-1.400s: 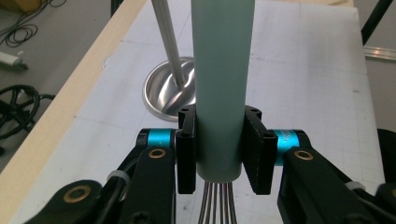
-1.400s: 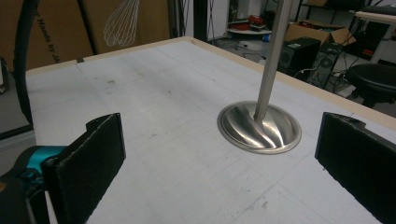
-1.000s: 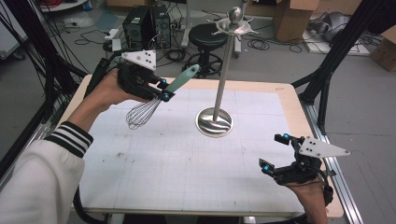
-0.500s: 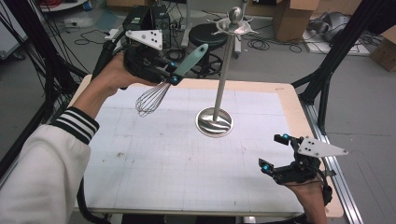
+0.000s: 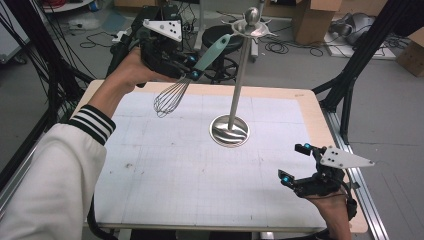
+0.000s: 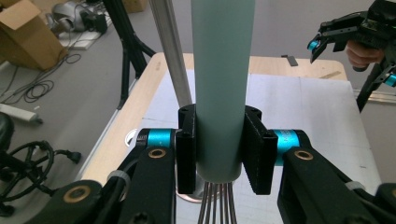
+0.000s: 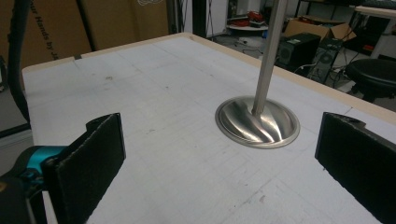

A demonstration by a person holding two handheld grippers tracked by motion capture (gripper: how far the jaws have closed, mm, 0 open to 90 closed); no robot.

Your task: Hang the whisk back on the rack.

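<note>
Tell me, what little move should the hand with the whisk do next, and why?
Probably lift the whisk a bit higher toward the top of the metal stand. The left gripper grips its teal handle, whose end sits just below the stand's hooks, so it likely needs more height to hang there. The right gripper waits open near the table's corner.

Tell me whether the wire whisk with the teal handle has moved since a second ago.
Yes. The wire whisk with the teal handle, clamped in the left gripper, rose and shifted toward the top of the steel stand's pole; its base stayed put.
</note>
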